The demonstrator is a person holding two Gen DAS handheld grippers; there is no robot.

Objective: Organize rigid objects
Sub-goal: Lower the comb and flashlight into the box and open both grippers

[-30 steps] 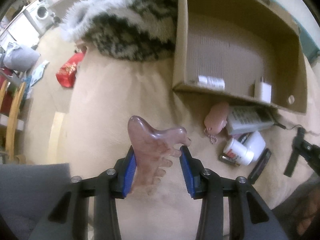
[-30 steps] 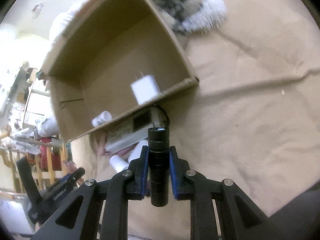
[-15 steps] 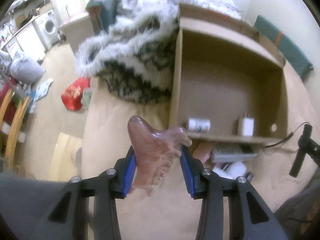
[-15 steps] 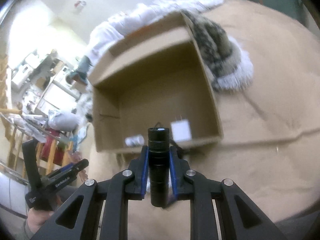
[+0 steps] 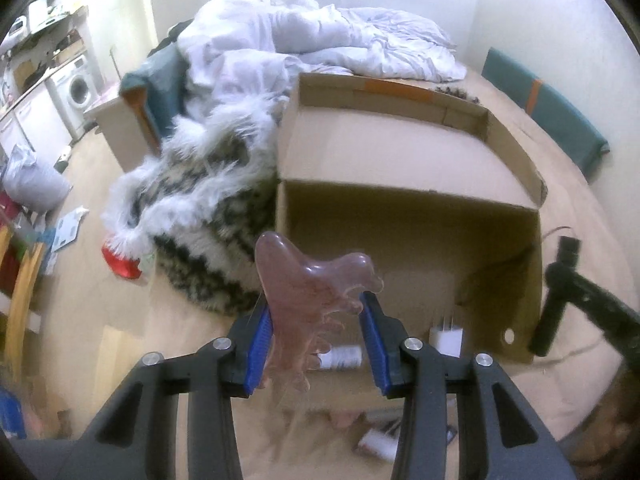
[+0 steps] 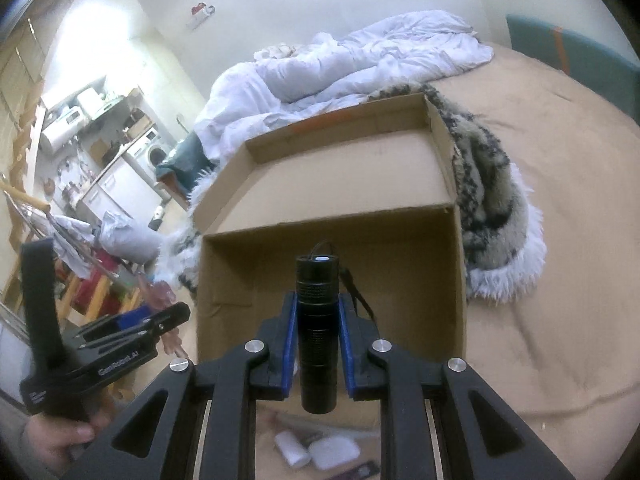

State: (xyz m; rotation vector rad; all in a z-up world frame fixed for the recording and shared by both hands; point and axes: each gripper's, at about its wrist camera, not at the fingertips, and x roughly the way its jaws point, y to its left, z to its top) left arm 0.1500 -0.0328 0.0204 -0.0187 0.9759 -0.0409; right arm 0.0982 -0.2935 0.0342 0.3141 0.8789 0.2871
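My left gripper [image 5: 316, 312] is shut on a pink translucent comb-shaped scraper [image 5: 304, 284], held above the near rim of an open cardboard box [image 5: 400, 152]. Inside the box lie a white charger plug [image 5: 446, 340] and a small white bottle [image 5: 344, 357]. My right gripper [image 6: 318, 312] is shut on a black cylindrical flashlight [image 6: 318, 320], held over the same box [image 6: 332, 184] from its near side. The left gripper also shows in the right wrist view [image 6: 132, 332]. Small white bottles [image 6: 316, 450] lie on the beige bedcover below the right gripper.
A furry black-and-white blanket [image 5: 200, 208] lies left of the box, and a white duvet [image 5: 320, 40] lies behind it. Loose items [image 5: 380, 440] lie in front of the box. A black cable [image 5: 556, 232] runs by the box's right side. The floor and a washing machine [image 5: 78, 88] are far left.
Both grippers have risen and tilted up with their objects. The box now sits lower in both views, and the room behind it shows.
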